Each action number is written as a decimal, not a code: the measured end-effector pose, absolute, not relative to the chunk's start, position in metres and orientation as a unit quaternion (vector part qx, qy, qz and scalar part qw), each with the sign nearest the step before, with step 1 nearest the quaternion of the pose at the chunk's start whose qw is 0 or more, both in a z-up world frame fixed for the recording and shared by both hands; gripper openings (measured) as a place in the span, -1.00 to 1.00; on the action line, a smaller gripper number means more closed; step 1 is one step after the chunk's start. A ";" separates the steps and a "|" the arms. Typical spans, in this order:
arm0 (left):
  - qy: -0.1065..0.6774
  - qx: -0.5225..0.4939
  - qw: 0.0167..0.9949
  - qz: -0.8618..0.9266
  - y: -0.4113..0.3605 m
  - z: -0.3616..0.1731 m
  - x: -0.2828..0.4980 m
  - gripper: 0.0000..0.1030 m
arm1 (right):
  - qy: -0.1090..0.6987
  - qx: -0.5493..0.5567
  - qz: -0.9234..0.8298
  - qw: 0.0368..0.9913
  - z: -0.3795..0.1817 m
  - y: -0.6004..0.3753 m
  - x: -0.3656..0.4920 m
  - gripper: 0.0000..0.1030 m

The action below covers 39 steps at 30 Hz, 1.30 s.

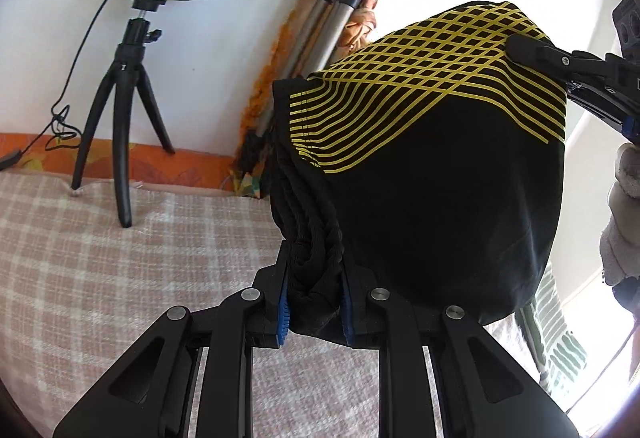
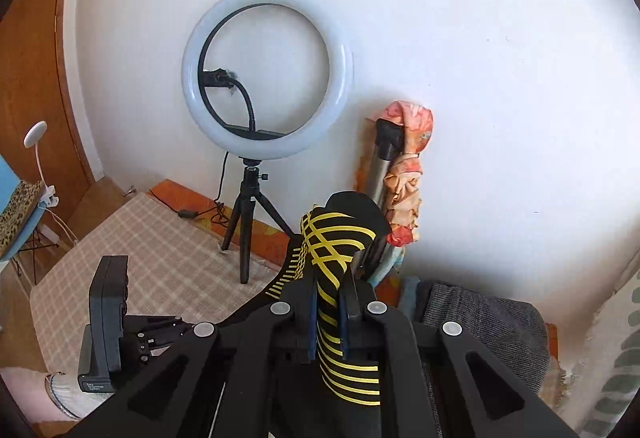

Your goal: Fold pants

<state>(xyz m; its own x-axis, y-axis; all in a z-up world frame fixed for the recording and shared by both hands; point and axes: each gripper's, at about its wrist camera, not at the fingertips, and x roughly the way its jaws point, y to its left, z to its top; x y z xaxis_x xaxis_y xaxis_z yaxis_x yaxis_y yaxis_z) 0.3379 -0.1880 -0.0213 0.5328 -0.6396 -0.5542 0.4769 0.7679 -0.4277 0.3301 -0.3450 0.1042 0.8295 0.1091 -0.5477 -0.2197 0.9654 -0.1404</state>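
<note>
The black pants (image 1: 432, 173) with yellow line pattern hang in the air between both grippers, above the checked bed cover (image 1: 120, 270). My left gripper (image 1: 316, 302) is shut on a bunched black edge of the pants. My right gripper (image 2: 328, 314) is shut on a yellow-striped fold of the pants (image 2: 332, 250). In the left wrist view the right gripper (image 1: 532, 51) pinches the patterned upper corner at the right. In the right wrist view the left gripper's body (image 2: 108, 322) shows at lower left.
A ring light on a black tripod (image 2: 256, 77) stands on the bed by the white wall. A folded silver tripod wrapped in orange floral cloth (image 2: 400, 173) leans on the wall. A grey folded cloth (image 2: 480, 318) lies at right. A chair (image 2: 16, 213) stands far left.
</note>
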 end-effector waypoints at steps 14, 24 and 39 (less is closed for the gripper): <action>0.364 -0.071 0.854 -0.365 -0.337 -0.030 0.358 -0.65 | 0.318 -0.067 -0.006 0.946 0.078 -0.540 0.383 -0.89; 0.370 -0.064 0.866 -0.329 -0.359 -0.045 0.363 -0.64 | 0.345 0.065 -0.030 0.936 0.007 -0.631 0.407 -0.35; 0.396 -0.075 0.855 -0.327 -0.358 -0.054 0.366 -0.55 | 0.367 0.179 0.066 0.910 -0.046 -0.631 0.297 -0.23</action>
<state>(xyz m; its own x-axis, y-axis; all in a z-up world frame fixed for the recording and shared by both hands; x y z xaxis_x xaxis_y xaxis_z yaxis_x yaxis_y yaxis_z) 0.3663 -0.3585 -0.0540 0.4723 -0.6179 -0.6286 0.4989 0.7753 -0.3873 0.2966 -0.6307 -0.0464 0.7217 0.2523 -0.6445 0.0106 0.9271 0.3747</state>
